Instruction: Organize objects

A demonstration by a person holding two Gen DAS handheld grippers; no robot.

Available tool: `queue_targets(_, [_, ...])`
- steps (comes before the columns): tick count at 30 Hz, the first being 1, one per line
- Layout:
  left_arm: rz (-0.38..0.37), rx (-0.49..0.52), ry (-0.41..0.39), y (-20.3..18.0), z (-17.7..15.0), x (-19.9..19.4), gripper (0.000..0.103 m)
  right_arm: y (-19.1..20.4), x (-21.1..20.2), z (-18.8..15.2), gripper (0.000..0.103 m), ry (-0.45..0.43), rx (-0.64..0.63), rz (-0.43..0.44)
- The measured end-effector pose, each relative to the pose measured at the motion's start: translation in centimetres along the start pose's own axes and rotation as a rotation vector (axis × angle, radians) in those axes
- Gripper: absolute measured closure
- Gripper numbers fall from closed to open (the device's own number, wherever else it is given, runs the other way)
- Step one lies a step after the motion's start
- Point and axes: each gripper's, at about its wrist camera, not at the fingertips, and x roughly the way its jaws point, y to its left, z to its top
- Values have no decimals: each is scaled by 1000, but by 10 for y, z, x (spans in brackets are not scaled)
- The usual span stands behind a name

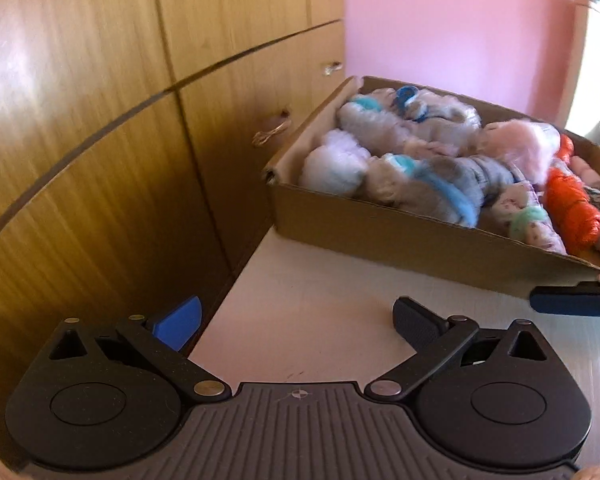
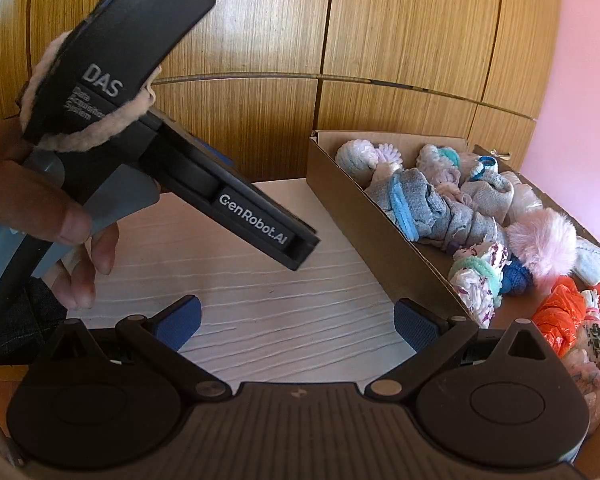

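Left gripper (image 1: 298,322): fingers spread wide, nothing between them; one blue pad (image 1: 179,322) hangs past the table's left edge, the dark pad sits over the table top.
Right gripper (image 2: 298,322): fingers spread wide, empty, held over the white table just left of the box wall.
Cardboard box (image 1: 400,236): ahead and to the right of the left gripper, resting on the table; in the right wrist view the cardboard box (image 2: 384,220) runs ahead and along the right side of the right gripper, its near wall just beside the right finger.
Rolled socks (image 1: 416,160): packed in the box in rows, grey, white, blue-trimmed and patterned; same rolled socks (image 2: 440,208) seen ahead-right of the right gripper.
Pink fluffy bundle (image 2: 542,240): in the box, right of the grey socks.
Orange bundle (image 1: 572,208): at the box's right end; the orange bundle (image 2: 560,316) lies close to the right gripper's right side.
Table (image 1: 340,300): white, grained surface under both grippers.
Wardrobe (image 1: 100,120): wooden doors and drawers to the left of and beyond the left gripper, handles blurred.
Wall (image 1: 460,20): pink, beyond the box.
Hand (image 2: 32,208): grips the left tool's handle, upper left of the right gripper.
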Motion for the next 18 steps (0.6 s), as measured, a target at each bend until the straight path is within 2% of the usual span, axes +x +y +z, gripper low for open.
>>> queue_targets(3, [19, 20, -18, 0, -2, -1, 0, 0, 0, 1, 1, 0, 0, 0])
queue_targets(10, [2, 19, -45, 3, -5, 2, 0, 0, -1, 0, 1, 0, 0, 0])
queue_targets(11, [-3, 19, -51, 4, -6, 3, 0, 2, -1, -11, 1, -1, -1, 1])
queue_targets(14, [-30, -6, -44, 9, -7, 5, 0, 2, -2, -13, 1, -1, 0, 1])
queue_targets(18, [-89, 10, -29, 11, -3, 7, 0, 3, -2, -12, 1, -1, 0, 1])
